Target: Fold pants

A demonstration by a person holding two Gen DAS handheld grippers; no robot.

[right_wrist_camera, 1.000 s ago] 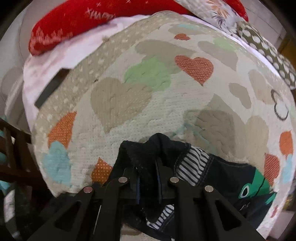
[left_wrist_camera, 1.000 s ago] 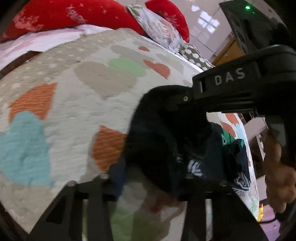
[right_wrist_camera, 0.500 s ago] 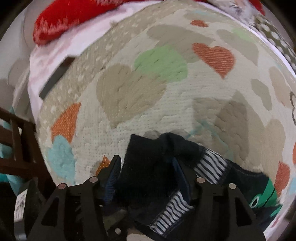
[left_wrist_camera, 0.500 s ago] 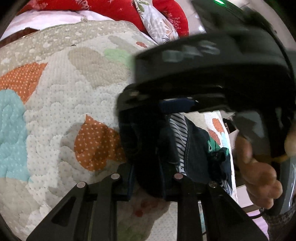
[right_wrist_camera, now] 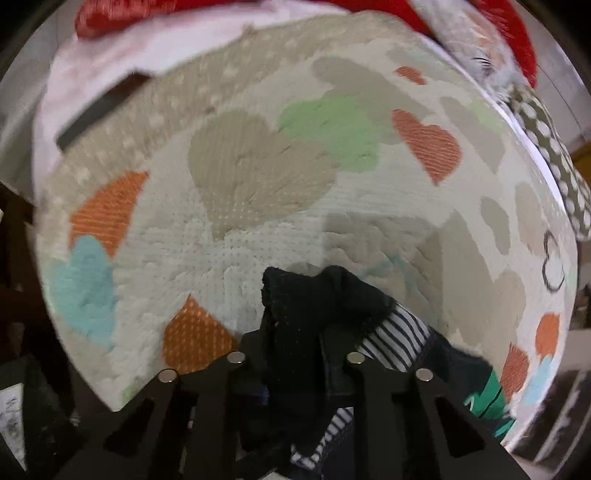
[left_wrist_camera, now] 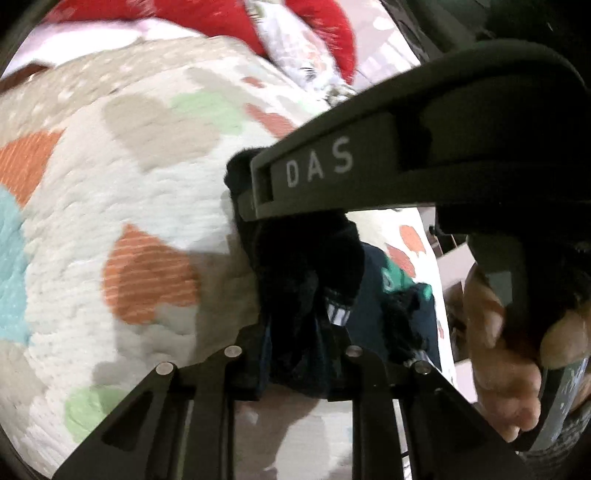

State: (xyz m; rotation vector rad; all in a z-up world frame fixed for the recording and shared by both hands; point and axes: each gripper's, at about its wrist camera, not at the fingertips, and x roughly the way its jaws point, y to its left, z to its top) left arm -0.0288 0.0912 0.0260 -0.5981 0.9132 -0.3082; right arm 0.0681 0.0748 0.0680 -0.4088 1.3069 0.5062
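The pants (left_wrist_camera: 306, 266) are dark navy with a striped lining and green print, bunched on a heart-patterned quilt (left_wrist_camera: 122, 206). My left gripper (left_wrist_camera: 291, 354) is shut on a fold of the dark fabric near the waistband. The right gripper's body, marked DAS, crosses the left wrist view above the pants, with the hand holding it at the right. In the right wrist view my right gripper (right_wrist_camera: 295, 350) is shut on the dark waistband of the pants (right_wrist_camera: 314, 295), with the striped lining (right_wrist_camera: 395, 339) to its right.
Red pillows (left_wrist_camera: 325, 22) and a floral pillow (left_wrist_camera: 291, 48) lie at the bed's far end. A polka-dot cushion (right_wrist_camera: 546, 147) lies along the right edge. The quilt's near left edge (right_wrist_camera: 74, 332) drops off beside dark wooden furniture (right_wrist_camera: 14, 288).
Both grippers have gone from partly open around the fabric to closed on it. The right gripper's body has lifted higher in the left wrist view. The views have shifted and blurred with motion.
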